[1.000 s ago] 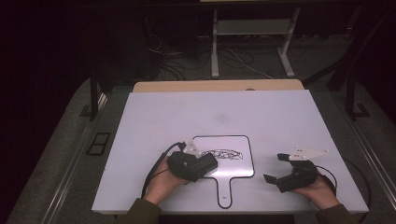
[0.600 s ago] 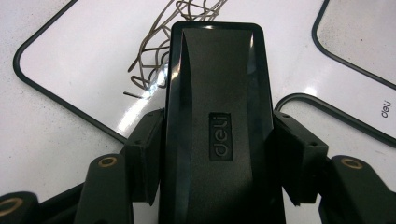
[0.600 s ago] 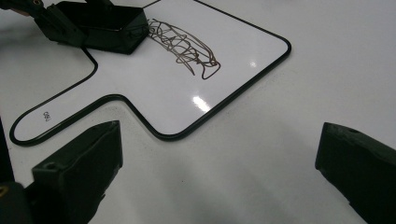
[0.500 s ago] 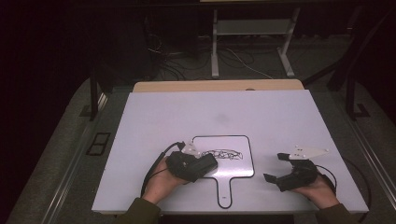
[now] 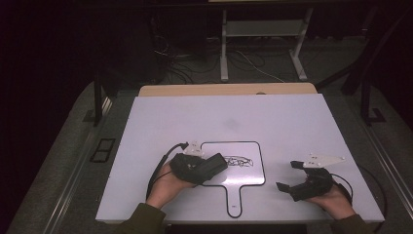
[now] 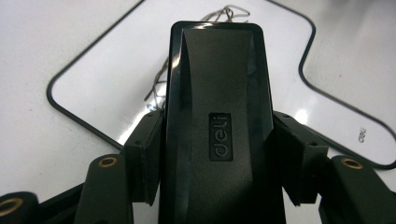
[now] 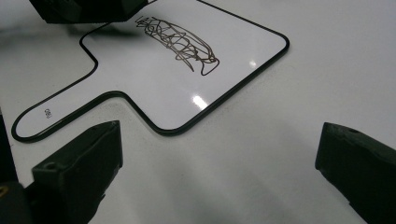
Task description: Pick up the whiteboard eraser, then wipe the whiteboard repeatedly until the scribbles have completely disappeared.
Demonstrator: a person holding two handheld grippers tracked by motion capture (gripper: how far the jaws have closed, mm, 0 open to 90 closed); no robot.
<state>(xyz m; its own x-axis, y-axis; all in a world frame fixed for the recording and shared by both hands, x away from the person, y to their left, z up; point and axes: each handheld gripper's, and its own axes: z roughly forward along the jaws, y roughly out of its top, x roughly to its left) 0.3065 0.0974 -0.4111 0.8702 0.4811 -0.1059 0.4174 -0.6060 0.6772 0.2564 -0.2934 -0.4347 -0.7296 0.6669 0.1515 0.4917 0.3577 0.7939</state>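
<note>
From above, the left claw [image 5: 214, 163] clenched a black eraser [image 5: 210, 165] over the whiteboard [image 5: 243, 178] at the desk's [image 5: 272, 117] six o'clock, the scribble [image 5: 238, 160] at its three o'clock. The left claw's view showed the eraser [image 6: 217, 121] gripped above the scribble [image 6: 161, 79]. The right claw's [image 7: 217, 172] view showed its jaws released, wide apart, whiteboard [image 7: 140, 88] at eleven o'clock

My black eraser [image 6: 219, 126], stamped "deli", sits gripped lengthwise over the paddle-shaped whiteboard [image 5: 243, 175]. That board lies flat on the worktop [image 5: 272, 122], black-rimmed, handle toward me, a dark scribble [image 7: 180, 44] on its face.
</note>
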